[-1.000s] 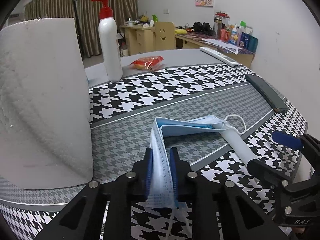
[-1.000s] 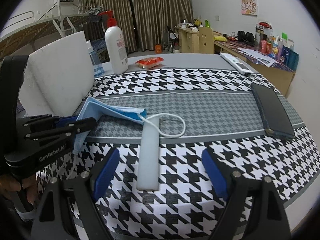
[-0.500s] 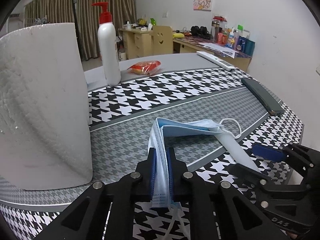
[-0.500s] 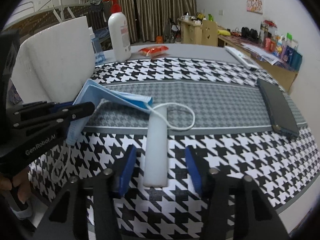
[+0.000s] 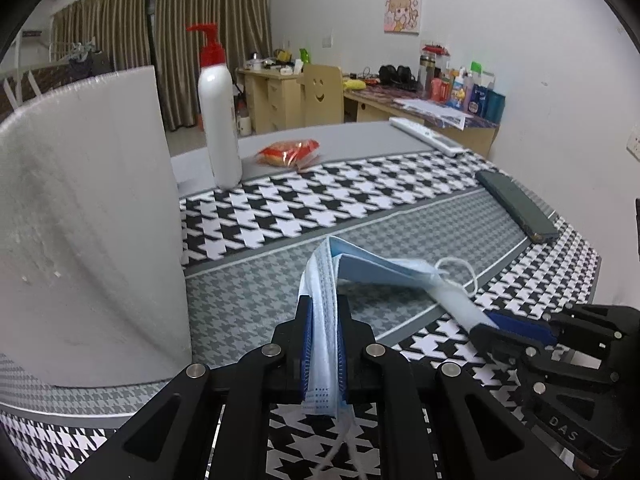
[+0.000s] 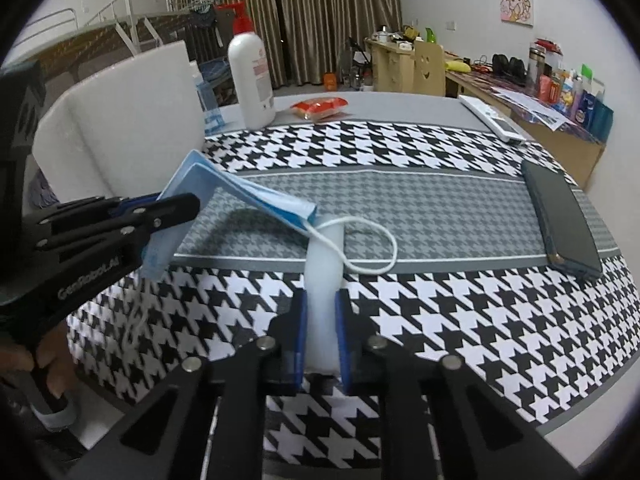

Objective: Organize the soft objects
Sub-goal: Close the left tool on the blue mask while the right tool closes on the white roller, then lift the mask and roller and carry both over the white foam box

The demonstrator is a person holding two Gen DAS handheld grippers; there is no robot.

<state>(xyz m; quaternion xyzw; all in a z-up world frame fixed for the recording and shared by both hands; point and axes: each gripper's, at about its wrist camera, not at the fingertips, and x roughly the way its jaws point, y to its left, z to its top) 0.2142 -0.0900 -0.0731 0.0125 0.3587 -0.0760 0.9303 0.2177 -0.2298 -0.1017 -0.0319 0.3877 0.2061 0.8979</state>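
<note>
white foam strip (image 6: 323,280) lying on the houndstooth cloth (image 6: 460,320), long axis running near-to-far, straight along the line of the right gripper (image 6: 321,344). near end of the strip already between the blue pads (image 6: 301,336), jaws closing on it and seeming to touch both sides, though how firmly cannot be judged from this angle. far end tucked under the ear loop (image 6: 372,248) of the blue face mask (image 6: 248,196), so any pull toward the near edge likely drags that loop along.

left gripper (image 5: 323,344) clamped on the folded mask's near end (image 5: 320,320), jaws together on the fabric, mask lifted off the cloth and bending over toward the right, its far corner resting against the strip (image 5: 456,304). right gripper (image 5: 516,328) just beside on the right, both tools close together at the near edge of the table.

open room ahead: grey band of cloth bare on the far side of the mask. dark phone (image 6: 560,216) well apart on the right, white foam sheet (image 5: 80,220) standing on the left, pump bottle (image 5: 218,116) and red packet (image 5: 289,151) far back. loop snagging looks the main risk.
</note>
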